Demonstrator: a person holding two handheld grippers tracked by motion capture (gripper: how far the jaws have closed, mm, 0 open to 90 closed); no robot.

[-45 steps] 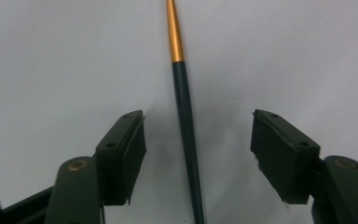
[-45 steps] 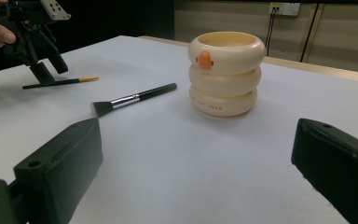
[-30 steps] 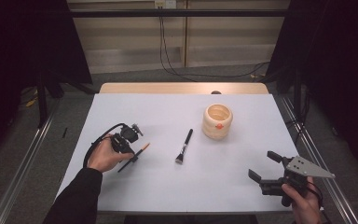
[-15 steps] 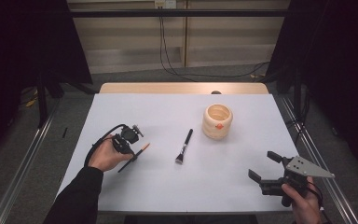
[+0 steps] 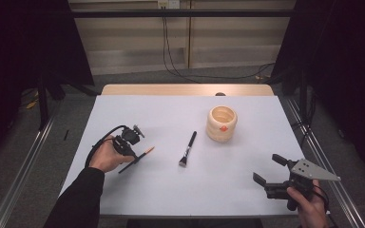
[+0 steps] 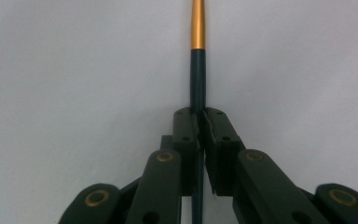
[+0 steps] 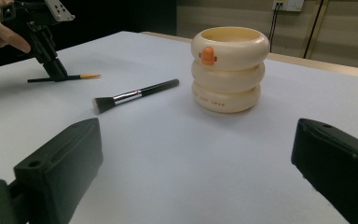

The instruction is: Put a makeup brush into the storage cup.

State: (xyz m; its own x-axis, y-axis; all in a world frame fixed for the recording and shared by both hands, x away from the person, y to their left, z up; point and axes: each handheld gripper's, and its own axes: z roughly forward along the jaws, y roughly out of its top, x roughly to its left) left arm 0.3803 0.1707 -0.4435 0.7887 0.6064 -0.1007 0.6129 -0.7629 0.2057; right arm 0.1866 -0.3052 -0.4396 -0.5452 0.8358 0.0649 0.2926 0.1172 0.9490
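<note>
The left claw (image 5: 134, 151) stands at the left side of the white counter (image 5: 171, 199), pointing down at it. Its jaws have just been closing and now pinch a thin pencil (image 5: 138, 159). In the left gripper view the two black jaws meet on the pencil's dark shaft (image 6: 197, 79), which runs straight out between them to a gold section at the top edge. The pencil lies flat on the counter, its orange-gold tip pointing toward the counter's middle. The left hand (image 5: 105, 156) grips the claw body from behind, with the cable looping over the wrist.

A brush (image 5: 187, 148) with a black handle, silver ferrule and dark bristles lies flat near the counter's centre, apart from the pencil, with its bristles toward the person. A cream ringed holder (image 5: 221, 123) with an orange mark on its side stands upright to the right of the brush and beyond it, not touching it.

The right claw (image 5: 267, 169) is held by the right hand (image 5: 309, 202) at the counter's near right corner, well apart from all three items. Its jaws are spread wide with nothing between them.
</note>
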